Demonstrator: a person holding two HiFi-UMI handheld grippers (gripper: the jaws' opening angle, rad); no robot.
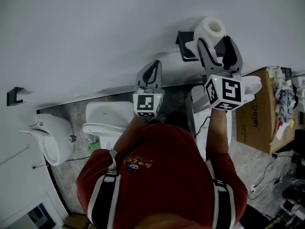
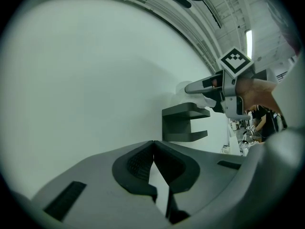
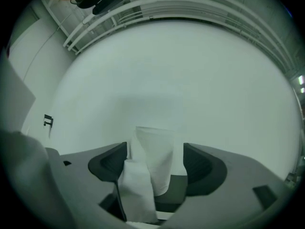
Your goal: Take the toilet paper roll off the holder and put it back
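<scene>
The white toilet paper roll (image 1: pixel 210 28) stands upright on the black wall holder (image 1: pixel 185 46). My right gripper (image 1: pixel 218 46) reaches up around the roll, one finger on each side. In the right gripper view the roll (image 3: pixel 157 149) sits between the dark pads, with a gap showing beside the right pad, so the jaws are open. A loose paper tail (image 3: pixel 136 192) hangs down at the left. My left gripper (image 1: pixel 149 78) is shut and empty, left of the holder. In the left gripper view its tips (image 2: pixel 153 144) meet below the holder (image 2: pixel 183 123).
A plain white wall fills the background. Below stand a white toilet (image 1: pixel 107 119), a white urinal-like fixture (image 1: pixel 51 138) at the left and a cardboard box (image 1: pixel 259 120) at the right. A small black bracket (image 1: pixel 14 95) is fixed to the wall far left. Cables lie on the floor.
</scene>
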